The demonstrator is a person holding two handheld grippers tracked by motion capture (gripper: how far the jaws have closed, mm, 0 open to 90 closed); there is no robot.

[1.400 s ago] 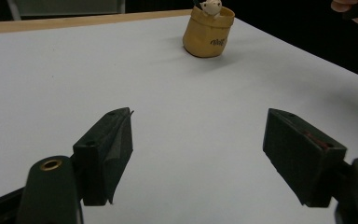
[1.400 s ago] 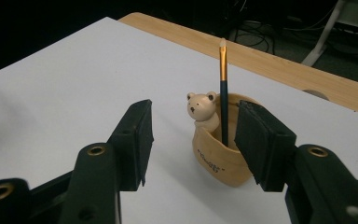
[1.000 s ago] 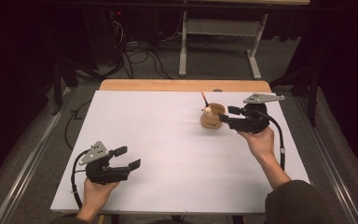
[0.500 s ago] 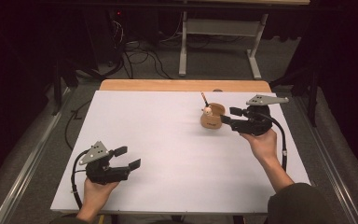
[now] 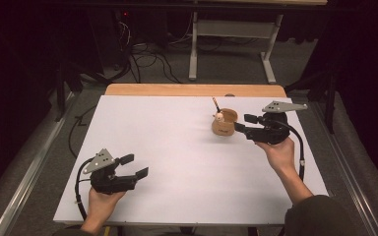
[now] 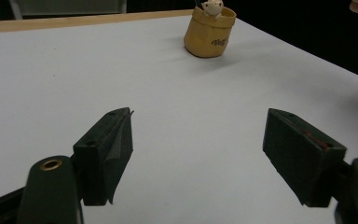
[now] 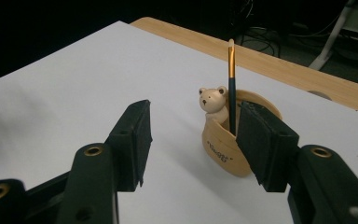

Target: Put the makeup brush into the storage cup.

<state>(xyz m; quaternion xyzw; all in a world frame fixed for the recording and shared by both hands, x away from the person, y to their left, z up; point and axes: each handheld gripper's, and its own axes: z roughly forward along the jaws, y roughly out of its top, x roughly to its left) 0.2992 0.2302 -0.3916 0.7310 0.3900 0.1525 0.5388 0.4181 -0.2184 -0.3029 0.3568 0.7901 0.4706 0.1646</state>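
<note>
Wooden cup far right on white tabletop, bear figure and pencil standing inside. Right gripper just beside cup, jaws wide, nothing between; near pad covering part of cup wall in right gripper view. Left gripper near front left, wide, empty. Cup lettering blurred, unreadable.

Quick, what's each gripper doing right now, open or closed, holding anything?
Left gripper: open, holding nothing, over the bare table.
Right gripper: open, holding nothing, right beside the wooden cup.
</note>
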